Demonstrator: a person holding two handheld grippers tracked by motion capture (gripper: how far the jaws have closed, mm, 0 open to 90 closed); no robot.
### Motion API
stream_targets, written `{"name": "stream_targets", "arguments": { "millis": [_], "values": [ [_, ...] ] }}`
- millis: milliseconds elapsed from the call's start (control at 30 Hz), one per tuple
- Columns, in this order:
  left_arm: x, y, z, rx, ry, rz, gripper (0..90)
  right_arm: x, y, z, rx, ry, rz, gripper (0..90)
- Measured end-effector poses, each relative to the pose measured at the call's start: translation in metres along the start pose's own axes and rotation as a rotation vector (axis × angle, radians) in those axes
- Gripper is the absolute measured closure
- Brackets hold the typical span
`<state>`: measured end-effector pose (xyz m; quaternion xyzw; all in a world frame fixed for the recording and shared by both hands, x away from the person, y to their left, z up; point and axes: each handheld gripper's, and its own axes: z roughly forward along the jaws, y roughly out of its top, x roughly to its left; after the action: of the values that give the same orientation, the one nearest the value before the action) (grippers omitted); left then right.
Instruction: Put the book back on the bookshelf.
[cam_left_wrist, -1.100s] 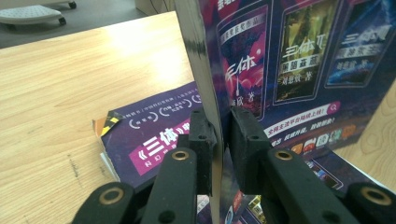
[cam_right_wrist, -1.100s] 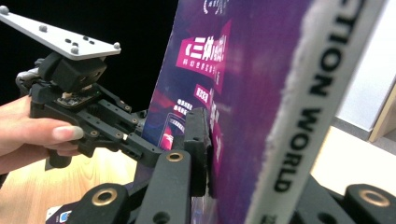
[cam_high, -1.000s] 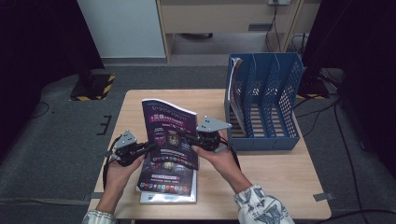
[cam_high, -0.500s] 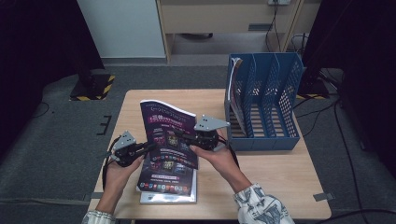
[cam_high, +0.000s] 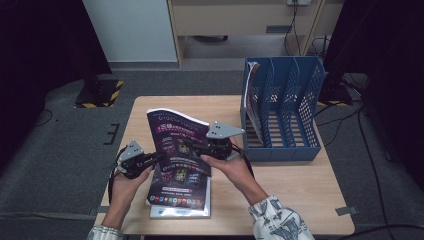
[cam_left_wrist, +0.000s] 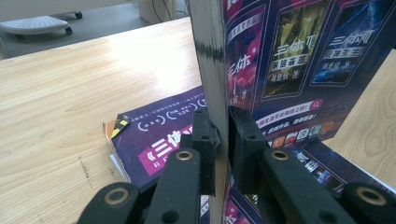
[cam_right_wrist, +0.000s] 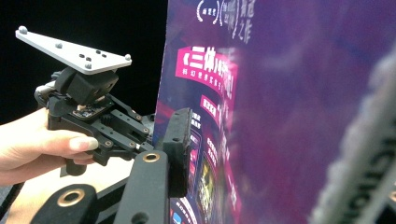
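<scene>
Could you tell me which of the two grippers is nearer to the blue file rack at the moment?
Right. The right gripper sits at the raised magazine's rack-side edge, just left of the blue file rack. The left gripper clamps the magazine's far edge, farther off.

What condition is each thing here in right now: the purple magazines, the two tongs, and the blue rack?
Raised magazine: held upright above the table, closed.
Second magazine: lying flat on the table, closed.
Left tongs: clamped on the raised magazine's edge.
Right tongs: at the raised magazine, jaws just been opening, one pad off the cover.
Blue rack: standing upright, one magazine in its leftmost slot, other slots empty.
</scene>
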<state>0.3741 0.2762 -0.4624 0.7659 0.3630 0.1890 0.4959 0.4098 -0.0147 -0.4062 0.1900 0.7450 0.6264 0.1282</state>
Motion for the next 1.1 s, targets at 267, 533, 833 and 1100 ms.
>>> {"name": "stream_targets", "arguments": {
  "millis": [267,533,833,1100],
  "values": [
    [0.001,-0.001,0.0,-0.001,-0.002,0.002,81.3,-0.002,0.005,-0.001,-0.015,0.007,0.0,65.9],
    [0.001,-0.001,-0.001,-0.004,-0.007,0.002,81.1,-0.003,0.016,0.0,-0.026,0.021,-0.011,69.1],
    [0.002,-0.002,-0.001,-0.004,-0.01,-0.003,80.9,-0.005,0.025,-0.001,-0.04,0.029,-0.021,76.1],
    [0.003,-0.003,-0.001,-0.007,-0.017,-0.005,81.0,-0.005,0.025,0.003,-0.042,0.037,-0.017,75.6]
  ]
}}
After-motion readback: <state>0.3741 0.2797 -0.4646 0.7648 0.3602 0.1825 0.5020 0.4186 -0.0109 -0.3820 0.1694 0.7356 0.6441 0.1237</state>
